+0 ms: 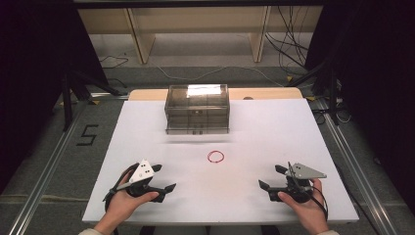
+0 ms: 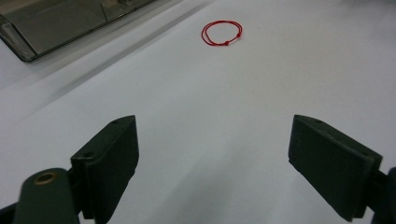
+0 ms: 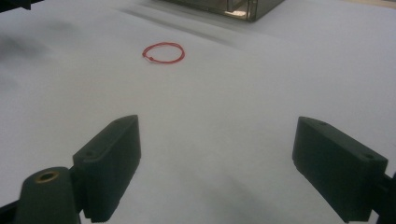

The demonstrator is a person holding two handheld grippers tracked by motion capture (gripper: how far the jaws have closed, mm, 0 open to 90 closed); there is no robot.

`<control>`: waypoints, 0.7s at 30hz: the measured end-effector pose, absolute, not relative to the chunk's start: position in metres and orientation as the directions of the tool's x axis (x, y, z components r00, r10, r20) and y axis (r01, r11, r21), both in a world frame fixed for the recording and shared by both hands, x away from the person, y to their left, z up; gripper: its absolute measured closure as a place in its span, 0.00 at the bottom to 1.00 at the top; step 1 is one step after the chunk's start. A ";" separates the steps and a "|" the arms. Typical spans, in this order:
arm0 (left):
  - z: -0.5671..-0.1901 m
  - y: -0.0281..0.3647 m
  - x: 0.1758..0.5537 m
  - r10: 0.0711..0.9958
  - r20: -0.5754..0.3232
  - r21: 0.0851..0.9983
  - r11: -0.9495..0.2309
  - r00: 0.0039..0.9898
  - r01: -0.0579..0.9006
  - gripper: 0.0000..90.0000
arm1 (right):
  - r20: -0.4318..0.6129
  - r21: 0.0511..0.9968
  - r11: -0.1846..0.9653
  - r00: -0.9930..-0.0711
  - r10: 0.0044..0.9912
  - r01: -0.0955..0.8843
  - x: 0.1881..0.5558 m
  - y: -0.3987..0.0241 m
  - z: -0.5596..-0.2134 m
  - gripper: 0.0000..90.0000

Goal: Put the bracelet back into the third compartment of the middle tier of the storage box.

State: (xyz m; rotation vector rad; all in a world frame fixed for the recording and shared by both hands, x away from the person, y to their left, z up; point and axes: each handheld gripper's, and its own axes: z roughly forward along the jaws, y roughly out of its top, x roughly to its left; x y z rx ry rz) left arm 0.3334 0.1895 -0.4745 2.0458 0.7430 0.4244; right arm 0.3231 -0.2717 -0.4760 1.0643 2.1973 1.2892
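A thin red loop of cord (image 1: 216, 156) lies flat on the white table top (image 1: 274, 132), in front of a clear drawer box (image 1: 197, 108). My left gripper (image 1: 163, 177) rests near the front left of the table, held by a hand, its jaws wide apart and empty. My right gripper (image 1: 272, 177) sits at the front right, also wide open with nothing between its jaws. In the left gripper view the red loop (image 2: 222, 32) lies far ahead of the gripper (image 2: 231, 163). The right gripper view shows the red loop (image 3: 163, 52) ahead and to the left of the gripper (image 3: 233, 168).
The clear drawer box (image 2: 56, 21) stands at the table's back middle; its corner (image 3: 233, 8) appears at the top of the right gripper view. Cables and wooden shelf legs lie on the floor beyond the table. Metal rails run along both table sides.
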 end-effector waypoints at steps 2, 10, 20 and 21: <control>-0.474 0.188 0.334 0.643 0.021 0.842 -0.425 0.766 0.333 0.19 | 0.058 0.857 0.288 -0.636 0.770 0.428 0.323 -0.272 -0.476 0.18; -0.467 0.167 0.339 0.609 0.034 0.862 -0.419 0.792 0.285 0.19 | 0.047 0.860 0.294 -0.639 0.768 0.418 0.323 -0.271 -0.476 0.18; -0.461 0.135 0.349 0.571 0.038 0.855 -0.443 0.820 0.269 0.22 | 0.052 0.860 0.289 -0.635 0.771 0.422 0.324 -0.272 -0.476 0.18; -0.461 0.132 0.350 0.565 0.046 0.852 -0.453 0.824 0.263 0.23 | 0.054 0.859 0.287 -0.633 0.772 0.424 0.324 -0.272 -0.476 0.18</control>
